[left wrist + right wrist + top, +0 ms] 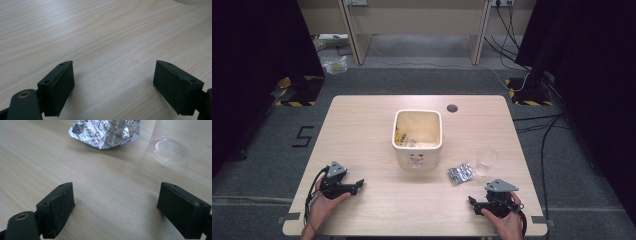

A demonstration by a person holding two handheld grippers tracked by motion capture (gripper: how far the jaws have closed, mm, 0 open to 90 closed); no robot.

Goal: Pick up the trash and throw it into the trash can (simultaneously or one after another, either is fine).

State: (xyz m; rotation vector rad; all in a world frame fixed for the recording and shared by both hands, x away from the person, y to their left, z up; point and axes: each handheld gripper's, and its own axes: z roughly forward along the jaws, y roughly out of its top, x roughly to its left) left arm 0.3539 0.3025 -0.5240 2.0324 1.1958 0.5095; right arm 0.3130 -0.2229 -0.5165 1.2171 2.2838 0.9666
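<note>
A person is resting a two-jaw gripper in each hand on a pale wooden table [362, 120], with a cream square bin [417, 138] standing at its centre as the landmark; the left gripper [358, 185] is lying near the table's front edge, forward and to the left of the bin, its jaws standing spread wide with nothing but bare wood between them in the left gripper view [113, 82]; the right gripper [473, 202] is sitting forward and to the right of the bin, its jaws likewise gaping apart and pinching nothing [116, 207]; a crumpled silver foil blister pack [461, 173] is lying just to the right of the bin's front corner, between the bin and the right gripper, and in the right gripper view it is showing ahead of the open jaws [106, 132]; a clear plastic cup [486, 159] is lying on its side just beyond the pack, farther from the bin, near the pack but apart from it [170, 146]; the bin itself is holding some pale scraps.
</note>
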